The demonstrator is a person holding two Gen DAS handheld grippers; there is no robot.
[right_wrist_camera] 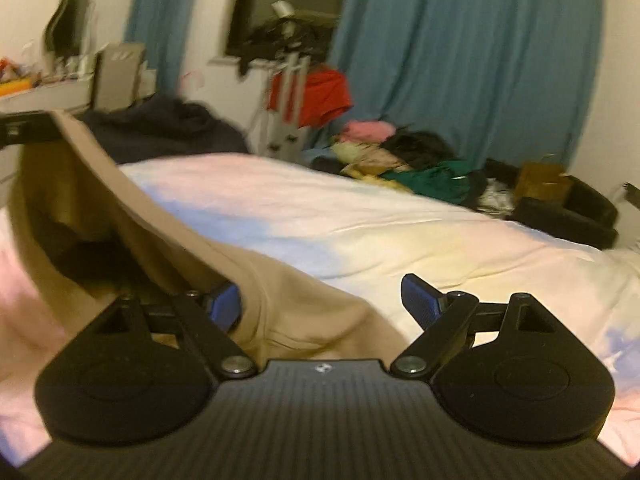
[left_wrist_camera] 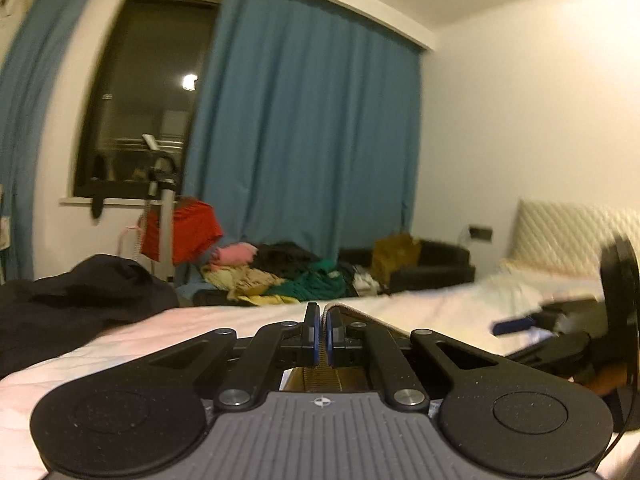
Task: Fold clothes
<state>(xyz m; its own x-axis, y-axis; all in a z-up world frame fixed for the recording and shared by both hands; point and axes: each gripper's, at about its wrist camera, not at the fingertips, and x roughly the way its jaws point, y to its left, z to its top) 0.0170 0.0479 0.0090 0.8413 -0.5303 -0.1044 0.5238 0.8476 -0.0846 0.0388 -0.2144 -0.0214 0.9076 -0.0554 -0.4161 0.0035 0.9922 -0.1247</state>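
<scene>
- My left gripper (left_wrist_camera: 323,334): jaws nearly together, blue pads pinching a ribbed tan edge of the tan garment (right_wrist_camera: 168,224). In the right wrist view that gripper (right_wrist_camera: 24,130) sits far left, holding the cloth's corner up.
- My right gripper (right_wrist_camera: 320,304): jaws wide apart. Left blue pad (right_wrist_camera: 226,306) touches the tan fabric, right pad (right_wrist_camera: 420,300) is clear of it, over the bedspread. Not gripping anything.
- Tan garment: hangs from the left gripper's hold, runs down diagonally to the near centre, and bunches on the bed (right_wrist_camera: 360,220) w/ a seam showing just in front of my right gripper. Part of it dips in a fold at left; underside is in shadow.
- Bed: pastel cover, pink/blue/yellow patches, fills the near and mid ground.
- Dark garment (left_wrist_camera: 80,292) lies on the bed's far left side, well apart from the tan one.
- Beyond the bed, far centre: pile of clothes (left_wrist_camera: 280,276), pink, black, green, yellowish, on the floor.
- Red cloth (left_wrist_camera: 188,232) hangs on a light metal rack (left_wrist_camera: 164,216) near the window (left_wrist_camera: 148,96).
- Blue curtains (left_wrist_camera: 304,128) either side of the window.
- Far right: dark armchair (left_wrist_camera: 432,264) w/ a brownish bag on it; quilted headboard (left_wrist_camera: 572,236) at the right edge.
- Both views are a bit blurred.
</scene>
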